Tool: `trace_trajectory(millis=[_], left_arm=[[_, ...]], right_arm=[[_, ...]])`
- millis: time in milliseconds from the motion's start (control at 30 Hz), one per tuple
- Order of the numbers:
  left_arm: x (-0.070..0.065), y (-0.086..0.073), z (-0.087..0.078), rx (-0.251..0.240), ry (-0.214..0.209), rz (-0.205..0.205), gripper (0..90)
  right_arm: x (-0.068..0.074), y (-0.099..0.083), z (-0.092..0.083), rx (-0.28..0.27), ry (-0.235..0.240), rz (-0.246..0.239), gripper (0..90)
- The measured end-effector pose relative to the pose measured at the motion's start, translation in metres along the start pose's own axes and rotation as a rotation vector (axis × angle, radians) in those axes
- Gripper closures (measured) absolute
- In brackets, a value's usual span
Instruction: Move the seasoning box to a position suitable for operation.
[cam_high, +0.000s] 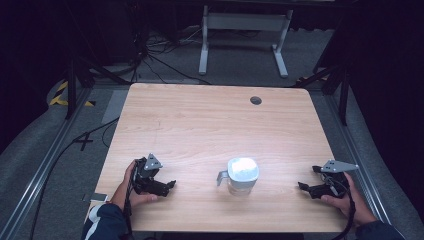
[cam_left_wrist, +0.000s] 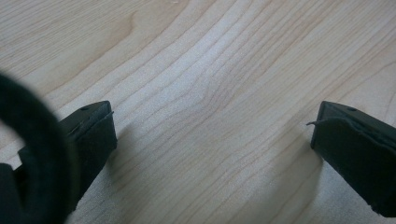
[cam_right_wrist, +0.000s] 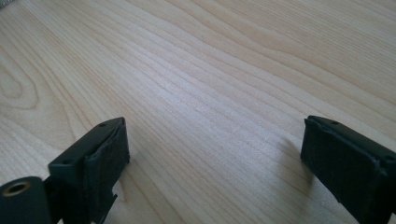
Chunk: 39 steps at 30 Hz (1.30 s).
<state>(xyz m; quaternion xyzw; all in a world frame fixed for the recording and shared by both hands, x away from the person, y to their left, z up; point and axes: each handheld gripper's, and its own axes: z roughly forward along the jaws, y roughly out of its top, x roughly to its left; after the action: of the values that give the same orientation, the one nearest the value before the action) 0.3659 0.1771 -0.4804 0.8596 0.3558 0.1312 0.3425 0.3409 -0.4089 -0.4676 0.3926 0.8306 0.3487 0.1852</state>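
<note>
A clear jug with a white lid and a grey handle (cam_high: 242, 175) stands near the front middle of the wooden table (cam_high: 210, 125). My left gripper (cam_high: 172, 185) rests low on the table to the jug's left, pointing toward it. My right gripper (cam_high: 301, 186) rests on the table to the jug's right, also pointing toward it. In the left gripper view the left gripper (cam_left_wrist: 212, 135) is open with bare wood between its jaws. In the right gripper view the right gripper (cam_right_wrist: 215, 149) is open over bare wood too.
A round cable grommet (cam_high: 256, 100) sits near the table's far edge. Beyond the table stand a white desk frame (cam_high: 245, 35) and cables on the grey floor. Metal rails run along both sides of the table.
</note>
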Motion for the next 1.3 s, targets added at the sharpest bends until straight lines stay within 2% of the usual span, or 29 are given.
trace_trajectory(millis=[533,700,733,833,867,933,967,1067,1100,1133,1167,1200,1233,1267,1300], left_arm=[[0.0,-0.001,0.0,-0.005,-0.005,0.004,0.8],[0.0,0.001,-0.001,-0.008,-0.007,0.015,6.3],[-0.001,0.001,-0.001,-0.016,-0.006,0.006,7.8],[-0.002,0.004,-0.004,-0.022,-0.028,0.014,20.8],[-0.002,0.004,-0.004,-0.022,-0.028,0.014,22.7],[-0.003,0.008,-0.006,-0.028,-0.027,0.027,20.8],[-0.004,0.013,-0.01,-0.064,-0.022,0.046,25.8],[-0.007,0.019,-0.013,-0.091,-0.026,0.047,29.4],[-0.01,0.028,-0.018,-0.125,-0.032,0.067,34.1],[-0.01,0.028,-0.018,-0.125,-0.032,0.067,36.8],[-0.015,0.035,-0.022,-0.151,-0.032,0.089,36.8],[-0.017,0.039,-0.023,-0.166,-0.036,0.092,37.5],[-0.023,0.049,-0.026,-0.2,-0.05,0.113,41.7],[-0.023,0.049,-0.026,-0.2,-0.05,0.113,43.6],[-0.029,0.058,-0.028,-0.222,-0.057,0.125,43.6]], right_arm=[[0.0,0.0,0.0,0.0,-0.005,0.002,7.7],[0.0,0.0,0.0,0.002,-0.001,-0.001,7.7],[0.0,0.0,0.0,0.002,-0.001,-0.001,7.7],[0.0,0.0,0.0,0.005,0.001,-0.003,7.7],[0.0,0.0,0.0,0.005,0.001,-0.003,7.7],[0.0,0.0,0.0,0.006,0.002,-0.004,7.7],[0.0,0.0,0.0,0.006,0.002,-0.003,7.7],[0.0,0.0,0.0,0.005,0.002,-0.004,7.7],[0.0,0.0,0.0,0.006,0.002,-0.004,7.7],[0.0,0.0,0.0,0.006,0.002,-0.004,7.7],[0.0,0.0,0.0,0.006,0.002,-0.004,7.7],[0.0,0.0,0.0,0.006,0.002,-0.004,7.7],[0.0,0.0,0.0,0.006,0.003,-0.004,7.7],[0.0,0.0,0.0,0.006,0.003,-0.004,7.7],[0.0,0.0,0.0,0.006,0.003,-0.004,7.7]])
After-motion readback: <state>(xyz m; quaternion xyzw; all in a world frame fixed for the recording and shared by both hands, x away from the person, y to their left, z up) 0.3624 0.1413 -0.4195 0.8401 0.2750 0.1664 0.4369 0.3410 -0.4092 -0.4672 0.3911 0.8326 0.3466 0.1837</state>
